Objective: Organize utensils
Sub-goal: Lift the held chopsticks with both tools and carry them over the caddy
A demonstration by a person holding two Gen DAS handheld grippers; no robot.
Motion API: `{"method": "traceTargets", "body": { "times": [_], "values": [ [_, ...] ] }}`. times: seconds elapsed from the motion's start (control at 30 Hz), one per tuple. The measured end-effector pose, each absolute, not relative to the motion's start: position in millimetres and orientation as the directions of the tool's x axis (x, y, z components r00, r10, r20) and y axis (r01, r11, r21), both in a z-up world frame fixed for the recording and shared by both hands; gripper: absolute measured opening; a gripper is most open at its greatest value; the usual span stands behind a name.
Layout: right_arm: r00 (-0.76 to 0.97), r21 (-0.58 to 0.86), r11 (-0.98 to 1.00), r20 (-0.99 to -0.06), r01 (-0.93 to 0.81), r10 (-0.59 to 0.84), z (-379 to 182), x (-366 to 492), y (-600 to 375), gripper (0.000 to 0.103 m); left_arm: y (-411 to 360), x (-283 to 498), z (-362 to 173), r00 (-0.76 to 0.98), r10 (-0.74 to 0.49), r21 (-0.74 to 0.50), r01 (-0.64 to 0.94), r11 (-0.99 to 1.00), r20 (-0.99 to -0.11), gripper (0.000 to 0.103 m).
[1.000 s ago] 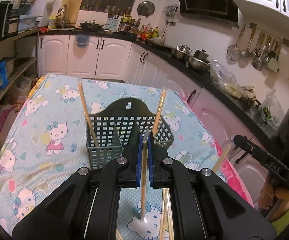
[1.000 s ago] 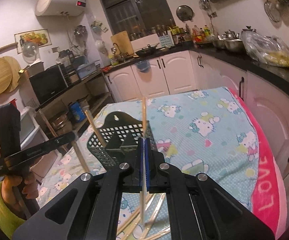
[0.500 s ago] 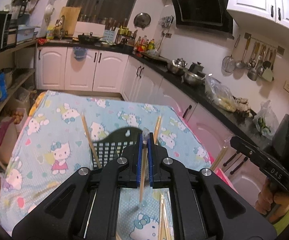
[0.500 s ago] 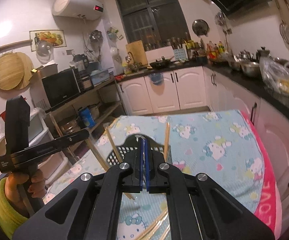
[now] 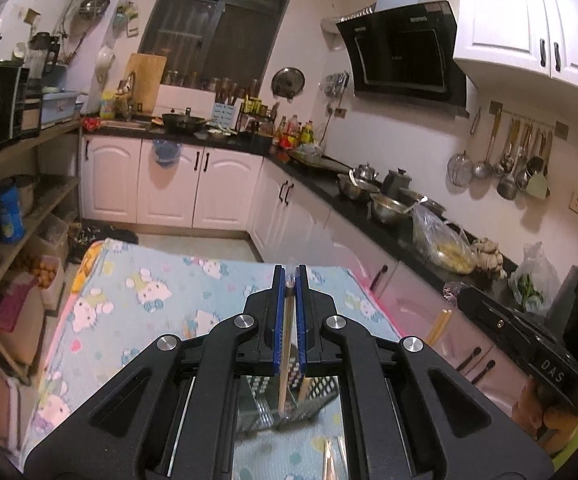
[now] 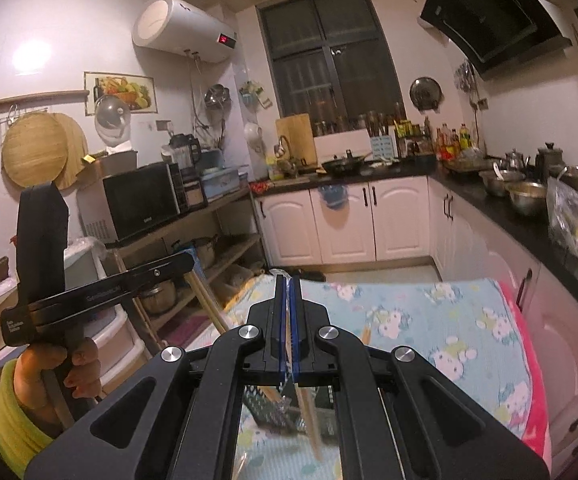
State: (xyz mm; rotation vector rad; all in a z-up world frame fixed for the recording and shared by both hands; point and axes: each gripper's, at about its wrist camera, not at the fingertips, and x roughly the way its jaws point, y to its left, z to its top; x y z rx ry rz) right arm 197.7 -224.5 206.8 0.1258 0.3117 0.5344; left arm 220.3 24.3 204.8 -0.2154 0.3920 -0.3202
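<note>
The left claw (image 5: 290, 276) is closed on a single chopstick (image 5: 285, 360), pinched between its blue pads (image 5: 276, 320); the stick runs down between them, its lower end, in a clear wrapper, just above the dark slotted utensil basket (image 5: 321, 396) seen through the gap in the claw's frame. The right claw (image 6: 288, 284) is likewise pressed shut on another chopstick (image 6: 307, 420), which slants down past the basket (image 6: 273, 408) below it. Both claws hang over a table (image 5: 145, 280) covered in a pale blue Hello Kitty cloth, with a pink edge (image 6: 529, 380) carrying letters too cut off to read. More chopsticks (image 5: 331, 460) lie on the cloth at the bottom of the left view. In the left view the other handset (image 5: 537, 356) reads "DAS"; in the right view the opposite handset (image 6: 101, 292) bears small print that is too blurred to make out. The water heater (image 6: 185, 28) shows a red display, unreadable.
</note>
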Motion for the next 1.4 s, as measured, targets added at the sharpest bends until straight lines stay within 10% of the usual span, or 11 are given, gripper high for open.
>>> {"method": "traceTargets", "body": {
  "times": [1.4],
  "values": [
    [0.790, 0.302, 0.844, -0.313, -0.443, 0.527, 157.3, 302.6, -198.4, 0.002, 13.2, 280.0, 115.1, 0.831, -0.301, -0.268, 0.191, 0.944, -0.468, 0.001]
  ]
}}
